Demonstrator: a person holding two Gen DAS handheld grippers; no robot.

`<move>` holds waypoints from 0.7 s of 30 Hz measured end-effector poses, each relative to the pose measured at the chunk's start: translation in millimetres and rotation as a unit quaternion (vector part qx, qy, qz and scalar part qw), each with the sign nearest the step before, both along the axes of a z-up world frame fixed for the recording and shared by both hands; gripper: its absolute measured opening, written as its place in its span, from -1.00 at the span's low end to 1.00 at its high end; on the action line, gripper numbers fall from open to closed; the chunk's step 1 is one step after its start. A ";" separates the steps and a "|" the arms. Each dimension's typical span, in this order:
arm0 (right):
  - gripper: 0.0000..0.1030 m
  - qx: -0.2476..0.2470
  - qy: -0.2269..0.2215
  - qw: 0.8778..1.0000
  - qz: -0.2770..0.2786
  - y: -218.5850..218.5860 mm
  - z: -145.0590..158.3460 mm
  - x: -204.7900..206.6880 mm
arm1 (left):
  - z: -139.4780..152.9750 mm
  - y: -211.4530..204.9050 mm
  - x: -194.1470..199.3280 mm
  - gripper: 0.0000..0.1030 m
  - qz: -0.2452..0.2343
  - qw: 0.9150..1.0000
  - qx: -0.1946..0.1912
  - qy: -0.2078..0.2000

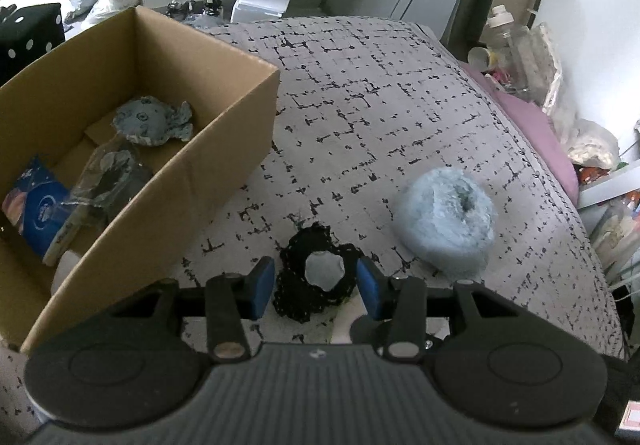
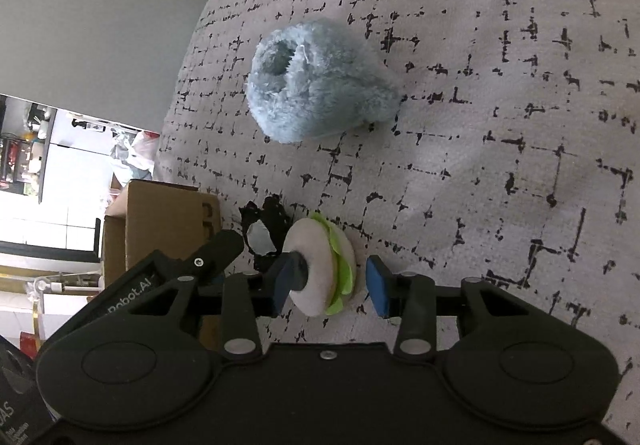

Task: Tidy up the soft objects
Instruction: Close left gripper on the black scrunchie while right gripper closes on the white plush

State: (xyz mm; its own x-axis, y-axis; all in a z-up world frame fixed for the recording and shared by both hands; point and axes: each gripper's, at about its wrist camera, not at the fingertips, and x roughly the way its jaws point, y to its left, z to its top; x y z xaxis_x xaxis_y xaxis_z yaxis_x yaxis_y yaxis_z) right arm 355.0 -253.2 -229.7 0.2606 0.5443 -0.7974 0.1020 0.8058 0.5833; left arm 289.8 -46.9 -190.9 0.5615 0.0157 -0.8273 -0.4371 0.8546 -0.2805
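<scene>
A black crocheted ring [image 1: 316, 277] lies on the patterned bedspread between the open blue pads of my left gripper [image 1: 316, 287], not squeezed. A fluffy light-blue donut-shaped plush [image 1: 446, 219] sits to its right; it also shows in the right wrist view [image 2: 316, 85]. My right gripper [image 2: 330, 287] is open around a white-and-green plush burger [image 2: 320, 269] on the bed; its left pad touches the burger and the right pad stands apart. The black ring [image 2: 266, 233] and the left gripper's finger [image 2: 218, 251] lie just beyond.
An open cardboard box [image 1: 224, 125] stands on the left and holds a blue plush fish [image 1: 150, 121], a plastic-wrapped item [image 1: 108, 177] and a blue packet [image 1: 36, 205]. Bottles and bags [image 1: 520, 57] crowd the bed's right edge.
</scene>
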 end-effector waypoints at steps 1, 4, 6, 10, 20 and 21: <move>-0.41 -0.002 0.002 1.000 0.000 1.5 -1.9 1.4 | -1.9 0.3 1.8 -0.14 -0.002 1.000 0.000 0.001; -0.62 0.002 0.004 1.000 -0.004 1.8 -6.1 3.7 | -7.4 0.6 6.7 -0.13 -0.003 1.000 -0.004 0.007; -0.75 -0.002 -0.002 1.000 -0.014 -1.0 -4.6 4.5 | -9.4 -0.5 9.5 -0.13 -0.006 1.000 0.001 0.006; -0.89 -0.016 -0.007 0.999 -0.042 -10.4 -6.3 8.5 | -15.7 -2.7 16.7 -0.09 -0.016 1.000 0.007 0.007; -1.00 -0.004 -0.010 0.998 -0.054 -21.3 -6.6 12.2 | -33.4 -15.4 30.0 -0.05 -0.030 0.998 0.048 0.020; -0.99 0.003 -0.002 0.999 -0.050 -20.2 -7.9 12.9 | -35.7 -15.1 31.1 -0.05 -0.031 0.998 0.048 0.021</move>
